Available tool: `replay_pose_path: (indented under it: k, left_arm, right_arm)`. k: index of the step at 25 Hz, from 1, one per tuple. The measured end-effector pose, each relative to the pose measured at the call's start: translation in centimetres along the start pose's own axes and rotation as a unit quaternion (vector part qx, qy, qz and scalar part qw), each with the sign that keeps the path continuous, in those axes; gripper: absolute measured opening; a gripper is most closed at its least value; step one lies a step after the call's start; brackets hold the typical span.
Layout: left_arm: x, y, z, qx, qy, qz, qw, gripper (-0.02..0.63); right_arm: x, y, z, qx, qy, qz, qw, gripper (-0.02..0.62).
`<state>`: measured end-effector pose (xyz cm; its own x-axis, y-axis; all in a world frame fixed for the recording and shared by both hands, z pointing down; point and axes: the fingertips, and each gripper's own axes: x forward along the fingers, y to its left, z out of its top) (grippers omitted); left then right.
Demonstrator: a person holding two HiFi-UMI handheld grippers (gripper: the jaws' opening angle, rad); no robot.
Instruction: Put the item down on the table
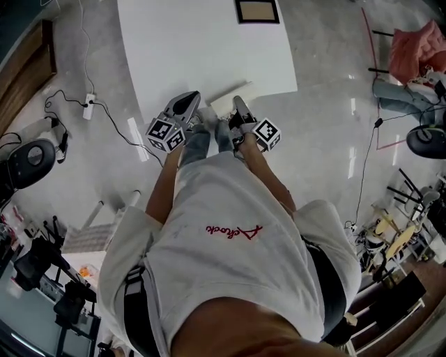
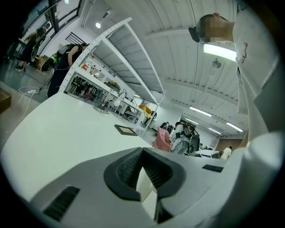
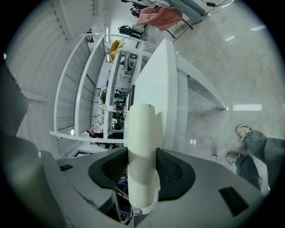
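Floor (image 1: 334, 160), pale grey and glossy, fills most of the head view, with a long white worktop (image 1: 202, 49) running away from the person across the top. A person in a white shirt (image 1: 223, 258) stands at the worktop's near end, arms reaching forward, one gripper in each hand. The left gripper (image 1: 189, 99) points at the worktop's near edge; in its own view (image 2: 142, 151) the dark ribbed pads meet at the tips and nothing sits between them. The right gripper (image 1: 239, 104) is just beside it, and in its own view (image 3: 142, 153) the pads press on both sides of a cream roll (image 3: 142, 133), a smooth cylinder that sticks out well past the jaws. From the head view the cream roll (image 1: 228, 94) slants across the worktop's near edge; whether it touches the surface cannot be told. A small dark picture frame (image 1: 256, 10) lies flat at the worktop's far end, well apart from both grippers. A white power strip (image 1: 88, 106) lies on the floor to the left.
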<state>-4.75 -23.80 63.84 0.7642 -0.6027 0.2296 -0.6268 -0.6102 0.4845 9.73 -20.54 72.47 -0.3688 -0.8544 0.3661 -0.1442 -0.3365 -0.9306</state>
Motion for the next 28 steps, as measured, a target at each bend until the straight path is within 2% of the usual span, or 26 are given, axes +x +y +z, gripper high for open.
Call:
replay_pose_path:
  k: [6, 15, 21, 28]
  left_arm:
    - [0.2, -0.5, 0.3, -0.001, -0.004, -0.003, 1.0, 0.014]
    - [-2.1, 0.7, 0.4, -0.007, -0.017, 0.019, 0.9996, 0.014]
    - [-2.7, 0.9, 0.0, -0.014, -0.021, 0.028, 0.9993, 0.013]
    - [-2.4, 0.4, 0.3, -0.017, -0.029, 0.025, 0.9991, 0.014]
  right_arm:
    - [0.5, 0.1, 0.2, 0.012, -0.004, -0.005, 1.0, 0.215]
    - [6.0, 1.8, -0.2, 0.023, -0.009, -0.014, 1.0, 0.215]
    - [9.4, 2.4, 0.5, 0.025, -0.022, -0.035, 0.999, 0.215]
    - [12.5, 2.8, 2.0, 0.047, -0.049, -0.078, 0.995, 0.213]
